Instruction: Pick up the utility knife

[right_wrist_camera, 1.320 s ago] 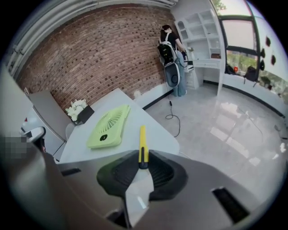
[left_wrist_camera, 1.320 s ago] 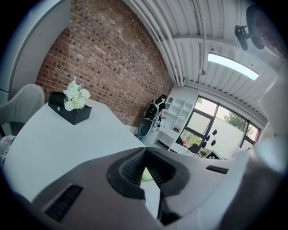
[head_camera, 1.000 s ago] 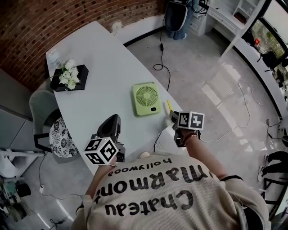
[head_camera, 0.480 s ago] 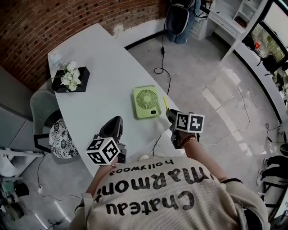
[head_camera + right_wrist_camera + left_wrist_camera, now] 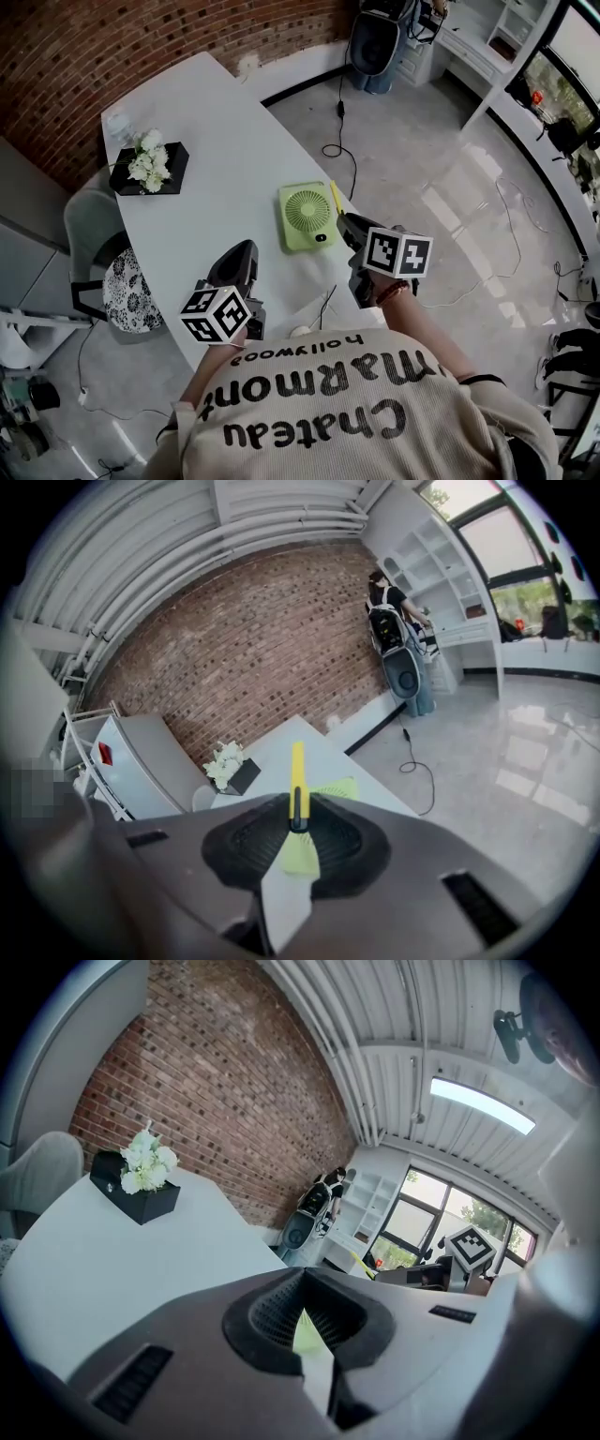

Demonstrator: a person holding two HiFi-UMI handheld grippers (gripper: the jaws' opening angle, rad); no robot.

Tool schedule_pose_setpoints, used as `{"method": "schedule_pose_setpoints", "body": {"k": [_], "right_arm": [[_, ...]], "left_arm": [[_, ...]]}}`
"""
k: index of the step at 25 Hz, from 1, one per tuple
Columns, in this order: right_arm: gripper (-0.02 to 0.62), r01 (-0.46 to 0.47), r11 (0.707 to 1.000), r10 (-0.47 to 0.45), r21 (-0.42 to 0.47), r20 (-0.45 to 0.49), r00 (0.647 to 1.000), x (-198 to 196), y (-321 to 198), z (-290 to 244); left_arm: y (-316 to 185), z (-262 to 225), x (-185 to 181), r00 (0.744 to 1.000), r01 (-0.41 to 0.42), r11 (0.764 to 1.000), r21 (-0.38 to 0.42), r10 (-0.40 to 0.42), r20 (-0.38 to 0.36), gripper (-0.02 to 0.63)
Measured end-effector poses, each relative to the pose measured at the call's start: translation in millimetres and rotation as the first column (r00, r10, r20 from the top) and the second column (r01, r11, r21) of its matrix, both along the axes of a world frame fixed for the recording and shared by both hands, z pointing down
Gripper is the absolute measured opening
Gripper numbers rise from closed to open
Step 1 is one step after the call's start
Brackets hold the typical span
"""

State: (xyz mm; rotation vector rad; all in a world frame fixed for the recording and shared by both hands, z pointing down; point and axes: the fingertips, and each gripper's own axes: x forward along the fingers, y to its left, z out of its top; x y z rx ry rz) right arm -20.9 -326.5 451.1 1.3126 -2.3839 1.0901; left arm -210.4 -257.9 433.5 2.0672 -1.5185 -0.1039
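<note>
R tool (image 5: 298,829) is pinched on the utility knife (image 5: 298,778). Only the knife's rear end sits btwn the pads, and the rest of the yellow body sticks straight out ahead of the jaws w/ nothing under it. In the head view the knife (image 5: 335,200) points ahead of the R tool (image 5: 351,228), its tip just beside the green fan (image 5: 306,216). It looks clear of the tabletop (image 5: 225,141), near that surface's edge.

Main risk, as I judge it: the grip is at one end, so the free length acts as a lever. A quick wrist swing or tilt could pivot the slim body in the pads or let it slide out. From here it would fall on the tabletop edge or go over onto the floor. Second risk: a sweep to the tool's left would clip the fan w/ the knife's tip (can't tell if the blade is out).

L tool (image 5: 239,265) is pressed together w/ nothing in it. It sits well to the left of the R tool, too far off to steady the knife.
</note>
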Motion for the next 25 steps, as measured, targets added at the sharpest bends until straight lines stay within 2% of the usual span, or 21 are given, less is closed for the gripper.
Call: {"method": "schedule_pose_setpoints", "body": {"k": [7,15,20,25], "right_arm": [[0.067,0.049,0.996,-0.052,0.076,0.038,0.998,-19,-6,-29],[0.067,0.105,0.978,-0.108,0.18,0.005,0.994,-29,-14,-43],[0.067,0.16,0.961,-0.173,0.226,0.041,0.984,-41,-15,-54],[0.067,0.225,0.944,-0.241,0.242,0.04,0.97,-41,-15,-59]], "left_arm": [[-5,-5,-3,1.0,0.015,1.0,0.012,-0.015,-0.013,0.002],[-5,-9,-5,0.999,0.049,0.999,0.021,-0.049,-0.007,0.002],[-3,-21,-8,0.996,0.093,0.995,0.044,-0.094,0.005,0.0],[-1,-29,-5,0.986,0.167,0.985,0.051,-0.168,0.008,0.002]]}}
